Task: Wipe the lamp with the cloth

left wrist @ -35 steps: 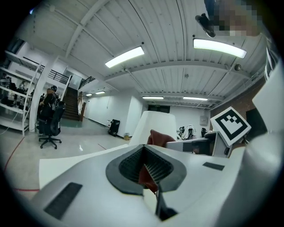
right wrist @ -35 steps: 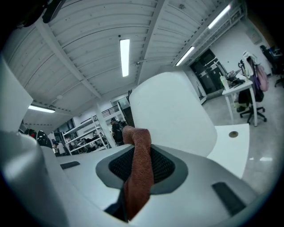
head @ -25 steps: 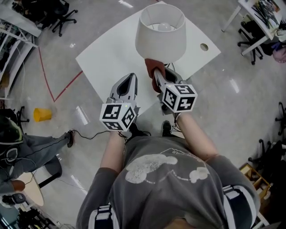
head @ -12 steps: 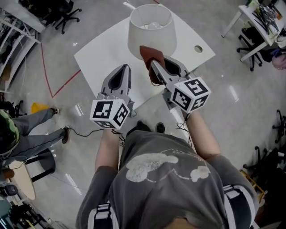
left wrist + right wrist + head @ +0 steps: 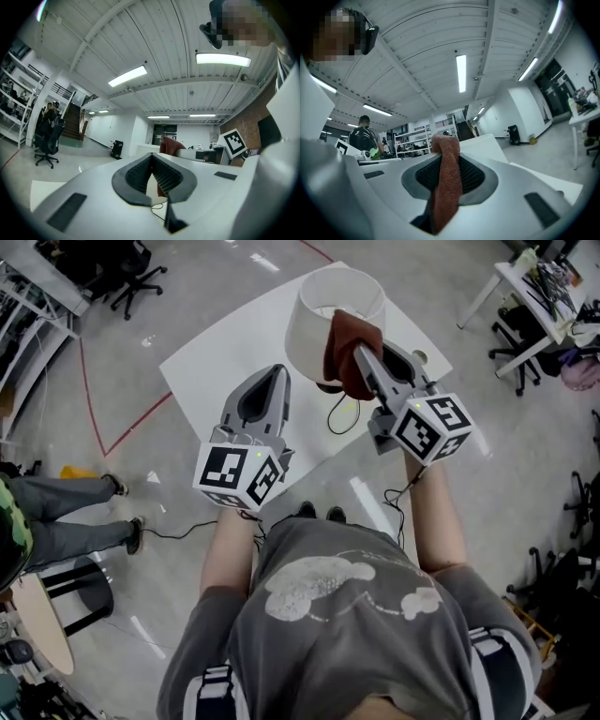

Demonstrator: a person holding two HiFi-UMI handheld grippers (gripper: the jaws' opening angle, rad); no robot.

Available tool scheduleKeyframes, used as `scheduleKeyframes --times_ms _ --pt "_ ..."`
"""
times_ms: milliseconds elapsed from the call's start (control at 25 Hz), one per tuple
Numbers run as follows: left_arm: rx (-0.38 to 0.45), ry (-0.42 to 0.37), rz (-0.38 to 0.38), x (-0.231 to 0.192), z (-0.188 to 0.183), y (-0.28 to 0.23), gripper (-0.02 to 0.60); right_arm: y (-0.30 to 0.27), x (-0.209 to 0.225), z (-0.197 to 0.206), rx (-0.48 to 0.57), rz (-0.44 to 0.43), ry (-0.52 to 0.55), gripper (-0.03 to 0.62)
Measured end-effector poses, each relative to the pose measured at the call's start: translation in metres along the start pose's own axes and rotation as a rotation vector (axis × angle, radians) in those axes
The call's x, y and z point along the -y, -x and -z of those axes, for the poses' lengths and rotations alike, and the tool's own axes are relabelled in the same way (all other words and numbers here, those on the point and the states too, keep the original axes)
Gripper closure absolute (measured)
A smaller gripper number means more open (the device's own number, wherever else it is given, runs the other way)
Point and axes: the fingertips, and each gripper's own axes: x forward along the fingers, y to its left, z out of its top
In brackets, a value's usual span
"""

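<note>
Since a second ago the right claw (image 5: 366, 362) has risen from the lower front of the lamp (image 5: 309, 320) to the top of its shade, and the cloth (image 5: 344, 352) that hung against the shade's side now drapes over the near right part of the upper rim, touching it. The right gripper view shows this claw (image 5: 449, 169) clamped on the cloth (image 5: 446, 183), a rust-brown strip pinched between the ribbed pads and standing up past the tips. The left claw (image 5: 270, 385) has kept its place to the left of the shade, near but apart from it; the left gripper view shows it (image 5: 152, 165) closed, its tips meeting with nothing held. A black cord (image 5: 339, 413) now shows on the white surface (image 5: 220, 352) just below the shade, looping toward the near edge. The lamp stands in the far right part of the surface, with a wide bare stretch to its left and in front. The near edge runs under both claws, and open grey floor lies beyond it on all sides. A red line (image 5: 122, 423) on the floor, another person's legs (image 5: 66, 512) and office chairs (image 5: 520, 338) all sit well apart from the surface.
</note>
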Motion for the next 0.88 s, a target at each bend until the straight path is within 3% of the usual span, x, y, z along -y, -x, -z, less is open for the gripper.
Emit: scheduleKeyframes --times_ms 240,480,680,880 --pt "-0.052 0.05 0.071 -0.009 0.025 -0.006 0.574 0.006 0.007 0.027 -0.016 0.02 -0.013 0.508" --pt "-0.091 0.054 0.06 0.002 0.055 -0.018 0.574 0.016 0.031 0.054 -0.062 -0.021 -0.013 0.508" --pt "-0.098 0.036 -0.036 0.004 0.067 -0.025 0.574 0.018 0.045 0.073 -0.062 -0.148 -0.051 0.508" --pt "-0.113 0.035 -0.159 0.012 0.082 -0.026 0.574 0.022 0.054 0.1 -0.147 -0.253 -0.072 0.508"
